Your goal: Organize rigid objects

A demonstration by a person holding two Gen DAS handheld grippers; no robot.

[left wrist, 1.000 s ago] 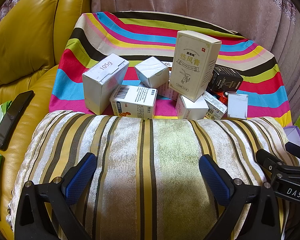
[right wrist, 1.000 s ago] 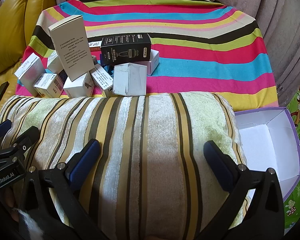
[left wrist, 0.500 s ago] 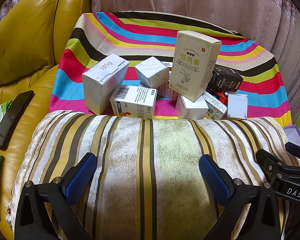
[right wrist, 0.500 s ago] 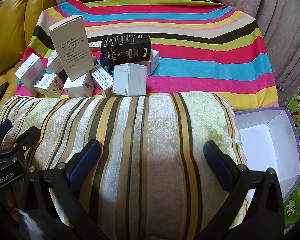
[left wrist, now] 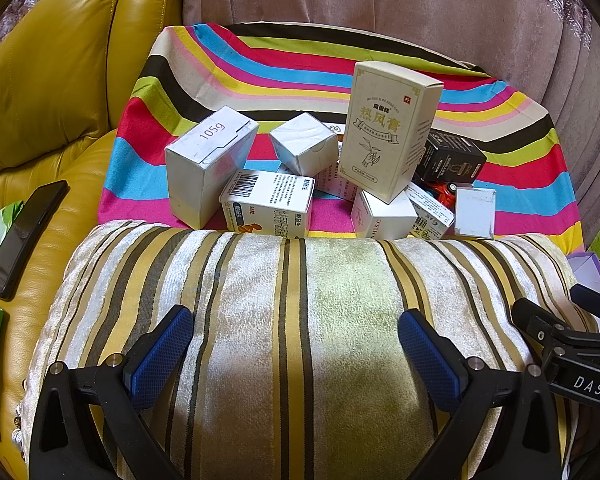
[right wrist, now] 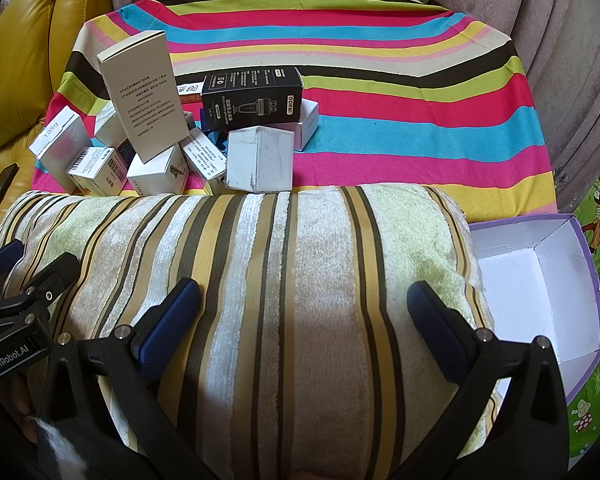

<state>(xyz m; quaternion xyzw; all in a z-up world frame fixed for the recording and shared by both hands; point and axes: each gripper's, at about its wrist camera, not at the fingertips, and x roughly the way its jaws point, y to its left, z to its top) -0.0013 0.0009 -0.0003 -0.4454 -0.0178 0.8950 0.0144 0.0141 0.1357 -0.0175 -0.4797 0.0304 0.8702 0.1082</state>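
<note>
Several small cartons lie heaped on a rainbow-striped cloth. A tall cream box leans on the heap. Left of it sit a white box marked 105g and a barcode box. A black box and a grey-white box lie to the right. My left gripper and my right gripper both hover open over a striped cushion, nothing between their fingers.
An open white box with purple rim stands at the right of the cushion. A yellow leather sofa rises at the left, with a black phone on its seat. A mauve curtain hangs behind.
</note>
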